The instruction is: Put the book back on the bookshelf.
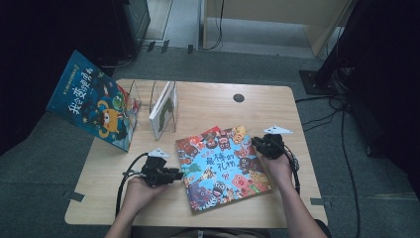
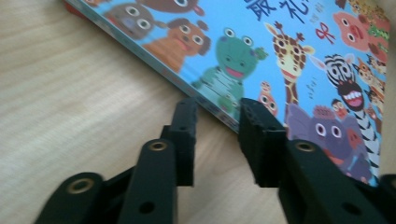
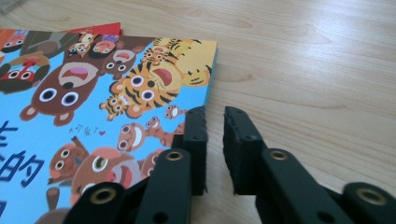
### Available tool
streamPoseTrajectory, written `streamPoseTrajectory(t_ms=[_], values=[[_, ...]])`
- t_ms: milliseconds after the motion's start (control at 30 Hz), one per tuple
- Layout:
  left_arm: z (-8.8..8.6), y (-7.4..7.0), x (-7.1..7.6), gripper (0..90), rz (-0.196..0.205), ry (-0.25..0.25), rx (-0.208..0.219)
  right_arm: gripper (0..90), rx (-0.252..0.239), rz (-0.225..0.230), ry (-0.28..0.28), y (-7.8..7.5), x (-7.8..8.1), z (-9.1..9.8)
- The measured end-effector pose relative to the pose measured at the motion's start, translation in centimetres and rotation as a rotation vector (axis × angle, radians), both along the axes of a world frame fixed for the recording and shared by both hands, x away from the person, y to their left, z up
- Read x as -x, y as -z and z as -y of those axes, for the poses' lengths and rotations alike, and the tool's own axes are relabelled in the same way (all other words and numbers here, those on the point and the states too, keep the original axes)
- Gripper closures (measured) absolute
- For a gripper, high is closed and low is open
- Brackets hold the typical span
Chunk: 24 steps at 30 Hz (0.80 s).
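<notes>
High view: picture book (image 1: 223, 166) between 2 grippers.

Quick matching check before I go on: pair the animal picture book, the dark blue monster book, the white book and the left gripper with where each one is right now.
Things:
1. animal picture book
2. dark blue monster book
3. white book
4. left gripper

Places:
A. upright in the clear rack
B. flat on the table, between the two grippers
C. at the flat book's left edge, jaws apart
D. leaning off the table's far left corner

Pairs: 1-B, 2-D, 3-A, 4-C
</notes>
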<state>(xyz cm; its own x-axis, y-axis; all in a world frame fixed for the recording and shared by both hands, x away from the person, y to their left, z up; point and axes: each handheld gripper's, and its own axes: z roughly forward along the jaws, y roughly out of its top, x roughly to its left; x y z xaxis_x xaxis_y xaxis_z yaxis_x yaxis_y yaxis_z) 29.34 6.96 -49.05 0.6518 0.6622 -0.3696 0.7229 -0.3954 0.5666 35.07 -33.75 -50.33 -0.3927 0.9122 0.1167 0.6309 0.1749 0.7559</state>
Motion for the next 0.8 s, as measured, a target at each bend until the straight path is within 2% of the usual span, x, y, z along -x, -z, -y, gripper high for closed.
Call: streamPoseTrajectory(t_ms=[267, 400, 533, 567, 733, 800], values=[[-0.8, -0.2, -2.4, 46.7, 0.048, -0.007, 0.025, 61.4, -0.008, -0.004, -0.013, -0.1, 1.7, 1.2], [-1.1, -0.5, -3.8, 42.9, 0.054, 0.0, 0.025, 56.4, -0.015, -0.012, -0.024, -0.1, 2.8, 1.7], [-1.2, -0.5, -5.2, 41.5, 0.049, 0.012, 0.014, 55.7, -0.016, -0.011, -0.046, -0.1, 4.1, 1.7], [-1.1, -0.5, -5.3, 40.9, 0.048, 0.007, 0.022, 55.7, -0.011, -0.011, -0.057, 0.0, 4.5, 1.7], [-0.8, -0.3, -6.6, 39.3, 0.05, 0.024, 0.007, 52.8, -0.017, -0.02, -0.077, -0.1, 5.7, 1.4], [-0.7, -0.3, -7.0, 39.1, 0.061, 0.029, -0.008, 50.8, -0.021, -0.028, -0.087, 0.0, 6.3, 1.3]])
